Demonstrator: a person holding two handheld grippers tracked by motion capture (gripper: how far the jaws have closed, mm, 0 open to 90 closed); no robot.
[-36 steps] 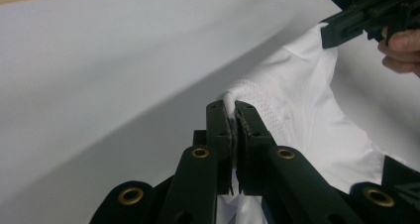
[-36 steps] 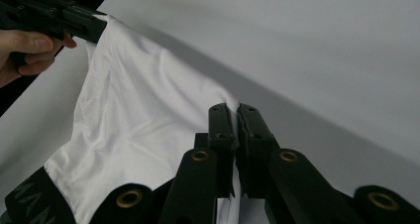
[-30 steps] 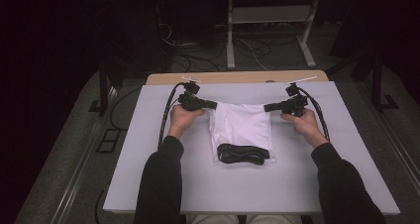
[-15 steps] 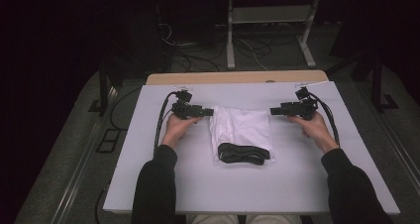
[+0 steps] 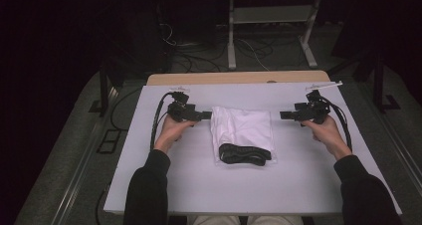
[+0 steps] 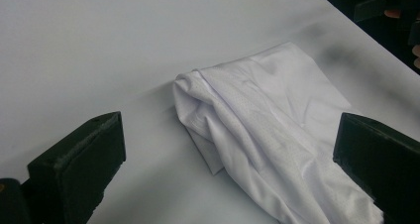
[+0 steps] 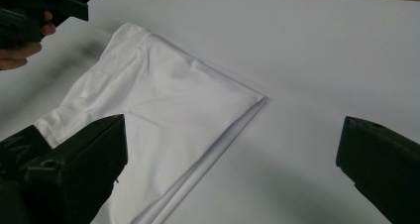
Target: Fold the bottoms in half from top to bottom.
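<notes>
**Both tongs stand off a folded white garment, ready for the next fold**

A folded white garment [image 5: 242,130] lies in the middle of the pale counter [image 5: 149,185], with a black waistband [image 5: 243,154] at its near end. The left tongs [image 5: 203,115] sit just beside the garment's left edge, and their own view shows the jaws spread wide with nothing between them. The right tongs [image 5: 284,115] hover a little apart from the right edge, also wide and empty. Each tool is held level by a hand [image 5: 171,130], jaws pointing inward at the cloth.

The step in hand looks like taking the cloth by its sides for another fold or a smoothing pass. To do it well, each tool should likely come in low, so that one jaw slides under every layer at the edge. The left side is bunched and rumpled [image 6: 213,110], so a grip there should gather the whole roll rather than the top ply. The right edge [image 7: 233,130] lies as a clean stacked crease; pinching it squarely would keep the layers aligned. Closing both together and lifting evenly should prevent the fabric from skewing.

Pale lettering on the waistband [image 7: 20,149] appears at the lower left of the right gripper view, but it cannot be read. No other brand or label is legible.
</notes>
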